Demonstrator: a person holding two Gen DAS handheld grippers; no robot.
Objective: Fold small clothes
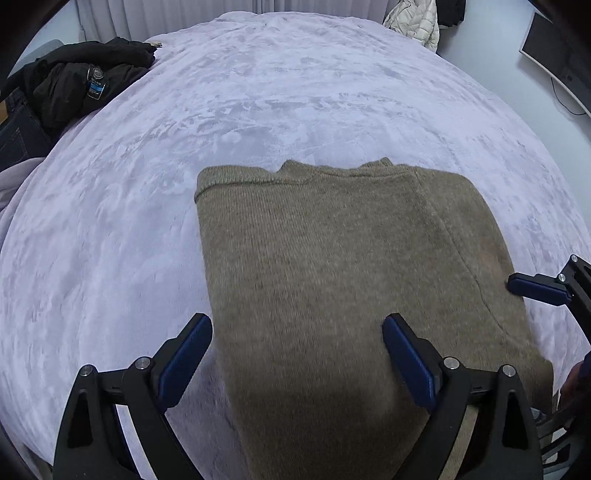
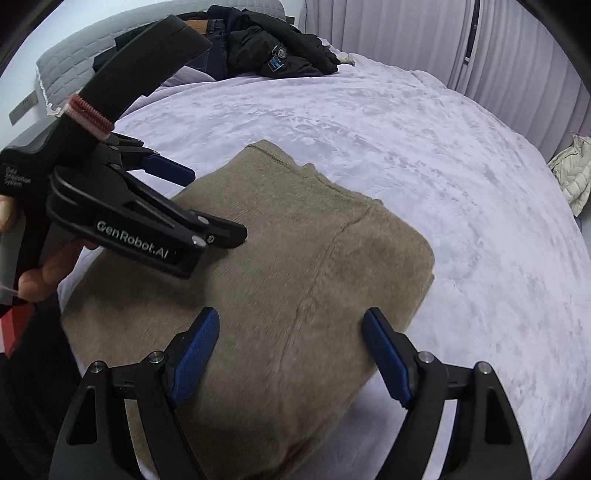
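A tan knitted sweater (image 1: 332, 266) lies folded into a long rectangle on the lilac bed cover (image 1: 258, 92), collar at the far end. It also shows in the right wrist view (image 2: 314, 266). My left gripper (image 1: 297, 332) is open and empty, hovering over the sweater's near left part. In the right wrist view the left gripper (image 2: 218, 205) hangs above the sweater's left side. My right gripper (image 2: 290, 328) is open and empty over the sweater's near right part. One of its fingers (image 1: 537, 288) shows at the right edge of the left wrist view.
A black jacket (image 1: 74, 77) and dark jeans (image 1: 18, 129) lie at the bed's far left; the jacket shows in the right wrist view (image 2: 280, 48). A cream puffer jacket (image 1: 413, 22) hangs past the far edge. A monitor (image 1: 557, 55) stands at the right. Curtains (image 2: 406, 37) hang behind.
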